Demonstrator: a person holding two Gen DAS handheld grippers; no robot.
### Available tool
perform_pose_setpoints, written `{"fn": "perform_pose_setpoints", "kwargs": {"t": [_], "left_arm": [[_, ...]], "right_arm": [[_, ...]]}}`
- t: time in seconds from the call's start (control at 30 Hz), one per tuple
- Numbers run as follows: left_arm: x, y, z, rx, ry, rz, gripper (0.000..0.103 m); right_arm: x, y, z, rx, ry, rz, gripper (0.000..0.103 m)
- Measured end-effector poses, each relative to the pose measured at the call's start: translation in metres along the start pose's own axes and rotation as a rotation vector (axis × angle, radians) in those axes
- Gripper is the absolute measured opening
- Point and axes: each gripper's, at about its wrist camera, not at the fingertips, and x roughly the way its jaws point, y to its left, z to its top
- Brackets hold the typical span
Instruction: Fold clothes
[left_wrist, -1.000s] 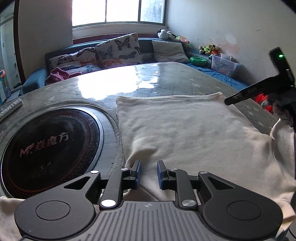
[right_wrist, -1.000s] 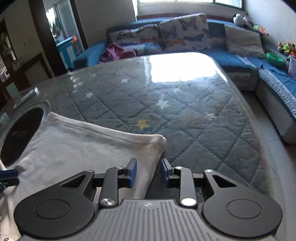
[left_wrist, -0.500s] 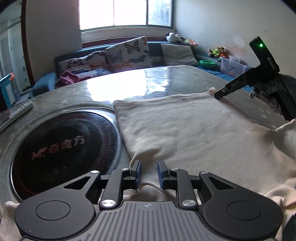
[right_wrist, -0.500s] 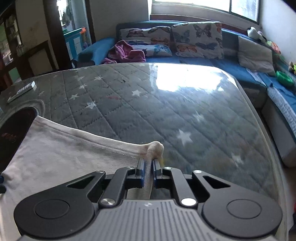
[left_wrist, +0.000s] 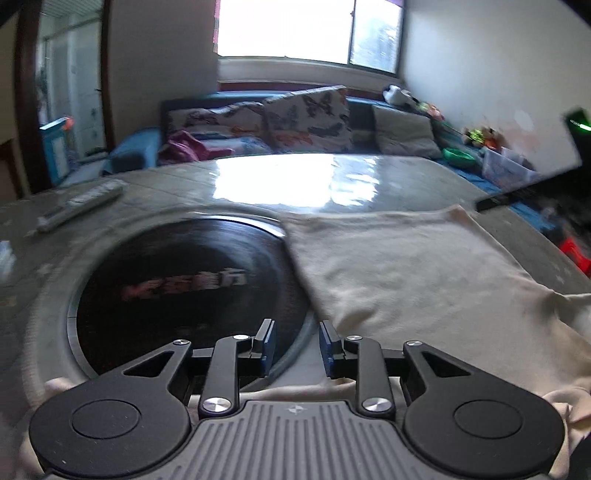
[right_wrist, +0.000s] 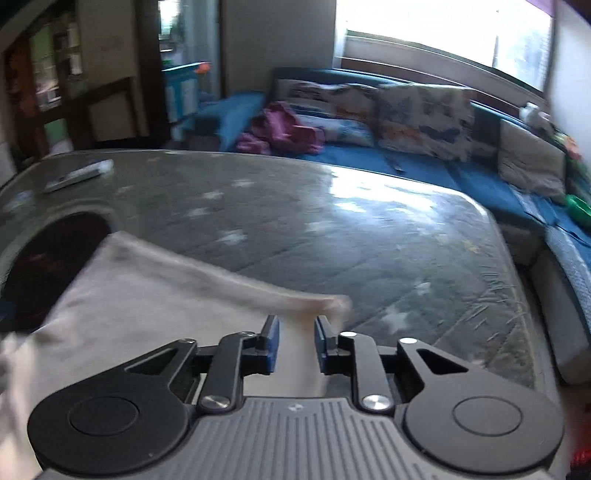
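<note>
A cream garment lies spread on the quilted table, its left edge beside a round black cooktop. My left gripper is open, over the cooktop's rim just left of the garment's near corner, holding nothing. In the right wrist view the same garment is blurred; its far right corner sits lifted just ahead of my right gripper, whose jaws are open with cloth between them. The right gripper's body shows at the garment's far right corner in the left wrist view.
A remote control lies on the table's far left; it also shows in the right wrist view. A blue sofa with butterfly cushions and a pink cloth runs behind the table. A green bowl and toys sit at right.
My right gripper, shut on the garment's corner half a second ago, has opened. My left gripper has opened wider and shifted left, off the cloth and over the cooktop rim.
</note>
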Motion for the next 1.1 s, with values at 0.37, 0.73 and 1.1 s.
{"fn": "perform_pose_setpoints", "kwargs": {"t": [0.37,0.73,1.1], "left_arm": [[-0.046,0.047,-0.037,-0.154,0.013,0.267,0.043],[-0.059,0.082,-0.061,-0.293,0.039,0.391,0.055],[-0.058,0.092,-0.062,-0.317,0.002,0.389,0.022]], "right_arm": [[-0.05,0.125,-0.08,-0.213,0.032,0.279,0.042],[-0.041,0.178,-0.098,-0.268,-0.025,0.2,0.052],[-0.066,0.21,-0.125,-0.413,-0.062,0.216,0.077]]}}
